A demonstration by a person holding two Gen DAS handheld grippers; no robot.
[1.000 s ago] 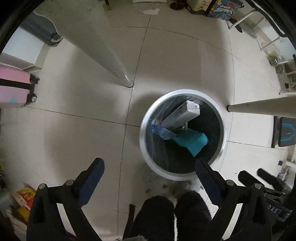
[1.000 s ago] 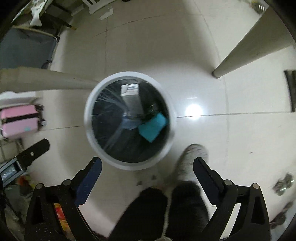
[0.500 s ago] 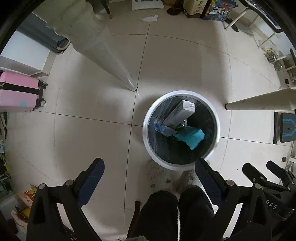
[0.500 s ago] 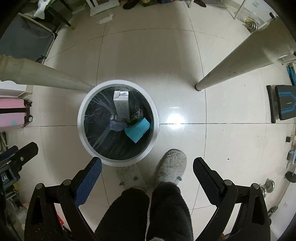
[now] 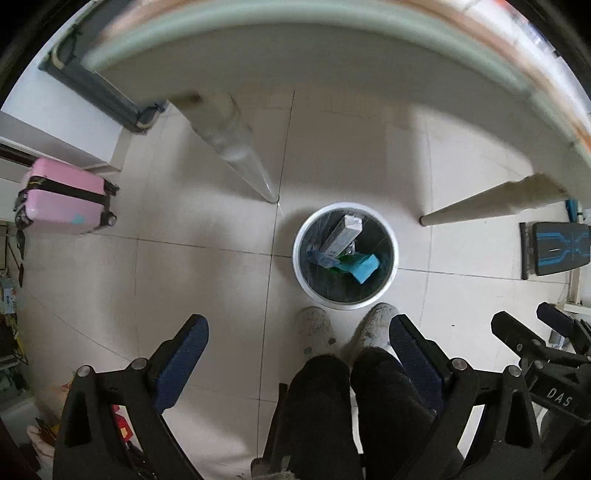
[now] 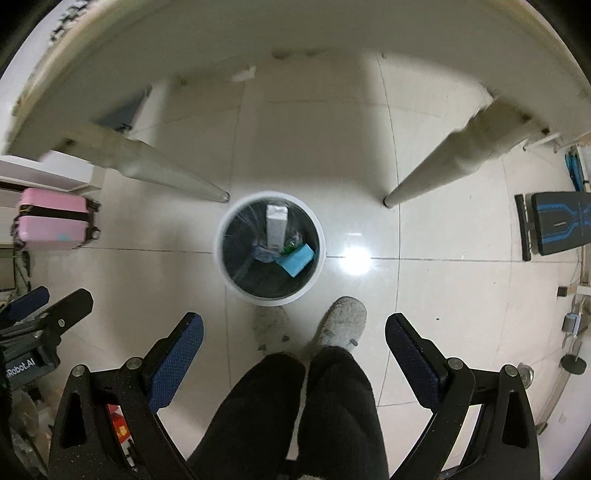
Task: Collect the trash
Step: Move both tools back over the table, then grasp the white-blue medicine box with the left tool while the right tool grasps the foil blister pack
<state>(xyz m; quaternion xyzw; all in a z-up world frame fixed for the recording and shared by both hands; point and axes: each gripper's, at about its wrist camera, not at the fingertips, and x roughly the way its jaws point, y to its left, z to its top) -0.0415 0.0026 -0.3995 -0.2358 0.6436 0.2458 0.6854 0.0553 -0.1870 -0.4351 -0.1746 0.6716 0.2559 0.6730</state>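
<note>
**Bin on tile floor, under surface edge**

Pale tiled floor (image 6: 295, 147). White bin (image 5: 391, 236), dark liner, stands between two legs of the surface (image 6: 295, 33). Inside: white carton (image 6: 276, 225), teal box (image 6: 297, 260), blue wrapper (image 5: 321, 258). Slippers (image 6: 343, 319) just beside bin. Pink suitcase (image 5: 62, 201) left; blue-black bench (image 6: 557, 223) right. Left hand-held gripper (image 5: 297, 339) wide, empty. Right hand-held gripper (image 6: 293, 332) wide, empty.
</note>
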